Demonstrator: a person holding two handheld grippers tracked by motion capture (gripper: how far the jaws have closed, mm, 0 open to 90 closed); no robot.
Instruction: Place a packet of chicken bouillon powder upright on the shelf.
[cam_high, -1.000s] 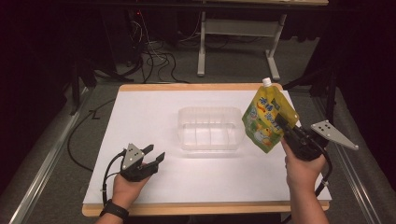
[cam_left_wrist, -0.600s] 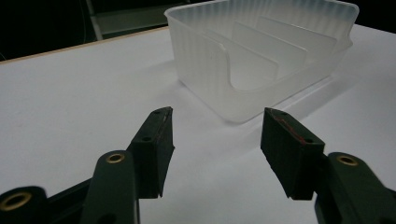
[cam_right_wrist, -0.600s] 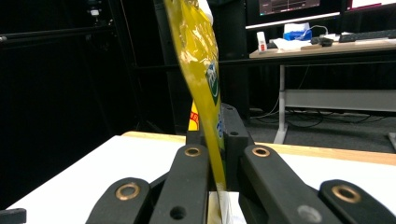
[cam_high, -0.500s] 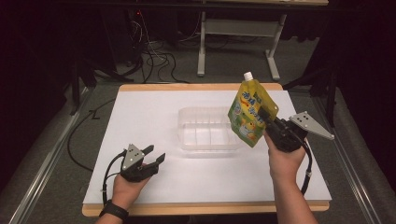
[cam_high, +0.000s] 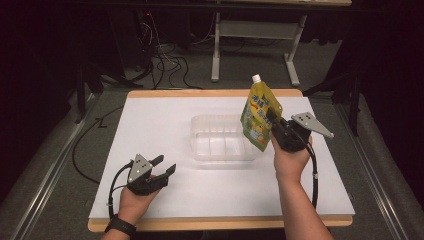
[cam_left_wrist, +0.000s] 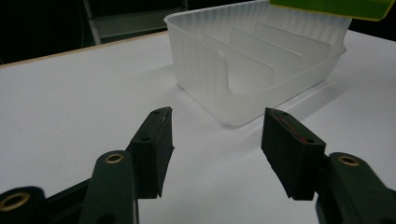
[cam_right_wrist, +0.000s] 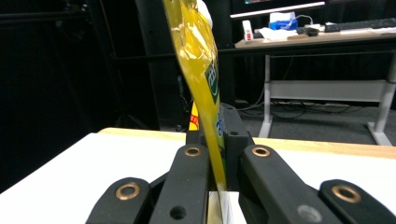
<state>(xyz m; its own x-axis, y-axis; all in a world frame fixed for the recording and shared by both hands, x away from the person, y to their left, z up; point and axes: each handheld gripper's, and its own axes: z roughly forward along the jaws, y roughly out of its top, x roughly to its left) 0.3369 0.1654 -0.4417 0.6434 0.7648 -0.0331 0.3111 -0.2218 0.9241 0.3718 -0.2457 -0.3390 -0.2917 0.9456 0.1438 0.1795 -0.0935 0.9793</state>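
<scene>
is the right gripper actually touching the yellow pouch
Touching: the right gripper view shows the right gripper with both jaws clamped flat on the yellow spouted pouch.

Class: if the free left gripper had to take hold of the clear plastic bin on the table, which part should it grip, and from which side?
Probably the bin's near wall rim: thin, upright and bare. The left gripper should come down from above, one jaw inside, one outside.

I'm seeing bare desk (cam_high: 165, 130) lying open from nine to twelve o'clock; only the clear tray (cam_high: 220, 142) is blocking centre.
</scene>
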